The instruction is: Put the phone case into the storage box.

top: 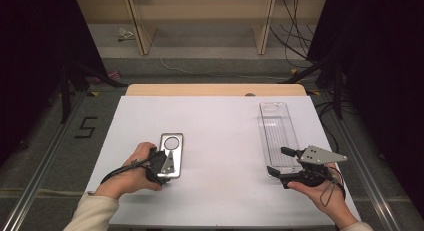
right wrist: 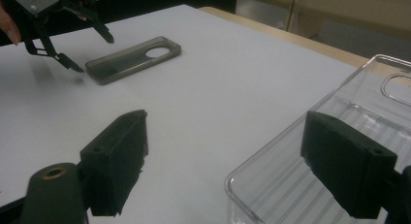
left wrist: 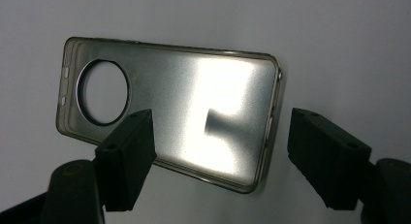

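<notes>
— Where's the phone case (top: 171,154)?
— Flat on the white surface (top: 220,141), lower left of centre, under the left tool (top: 161,167), whose jaws gape, gripping nothing.
— And the clear tray (top: 276,133)?
— Right side, empty. The right tool (top: 280,162) hangs wide open at its near end.

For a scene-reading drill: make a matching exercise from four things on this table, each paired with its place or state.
Things:
1. phone case
2. clear tray
3. left gripper
4. right gripper

Places or states:
A. open, at the near end of the transparent container
B. flat on the white table, left of centre, round hole at its far end
C. open, hovering over the grey case
D. long, transparent, on the right side

Pairs: 1-B, 2-D, 3-C, 4-A
</notes>
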`<state>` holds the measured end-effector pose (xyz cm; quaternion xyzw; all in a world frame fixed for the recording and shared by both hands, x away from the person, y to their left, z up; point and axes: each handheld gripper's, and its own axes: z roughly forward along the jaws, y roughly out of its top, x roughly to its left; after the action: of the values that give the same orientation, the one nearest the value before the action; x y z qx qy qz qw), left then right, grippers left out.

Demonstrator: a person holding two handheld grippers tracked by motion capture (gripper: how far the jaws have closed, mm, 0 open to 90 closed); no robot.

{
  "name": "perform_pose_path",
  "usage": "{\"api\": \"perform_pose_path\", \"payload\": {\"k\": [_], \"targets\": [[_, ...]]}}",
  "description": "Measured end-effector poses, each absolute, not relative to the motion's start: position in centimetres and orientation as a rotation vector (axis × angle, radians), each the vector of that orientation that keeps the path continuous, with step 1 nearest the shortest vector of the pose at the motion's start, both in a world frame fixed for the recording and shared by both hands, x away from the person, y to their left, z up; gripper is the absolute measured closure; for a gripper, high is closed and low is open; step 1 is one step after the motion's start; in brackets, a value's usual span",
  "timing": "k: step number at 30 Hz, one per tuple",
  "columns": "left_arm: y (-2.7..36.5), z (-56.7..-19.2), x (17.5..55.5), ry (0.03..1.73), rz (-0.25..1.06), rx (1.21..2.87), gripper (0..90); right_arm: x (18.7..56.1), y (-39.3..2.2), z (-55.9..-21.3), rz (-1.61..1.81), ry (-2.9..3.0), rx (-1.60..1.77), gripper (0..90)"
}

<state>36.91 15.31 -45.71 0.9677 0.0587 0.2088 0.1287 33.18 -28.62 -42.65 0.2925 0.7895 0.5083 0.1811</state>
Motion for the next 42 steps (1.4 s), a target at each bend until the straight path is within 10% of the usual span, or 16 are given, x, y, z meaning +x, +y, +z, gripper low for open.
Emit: {"api": "perform_pose_path", "payload": {"k": [33,42], "targets": [[14.43,-46.6,37.27,0.032,0.599,2.88,33.6,33.21,-28.6,-42.71,1.435,2.239,0.82,18.2],[14.34,-46.54,37.19,0.0,0.527,2.902,49.4,33.18,-28.57,-42.7,1.435,2.24,0.818,18.2]]}}
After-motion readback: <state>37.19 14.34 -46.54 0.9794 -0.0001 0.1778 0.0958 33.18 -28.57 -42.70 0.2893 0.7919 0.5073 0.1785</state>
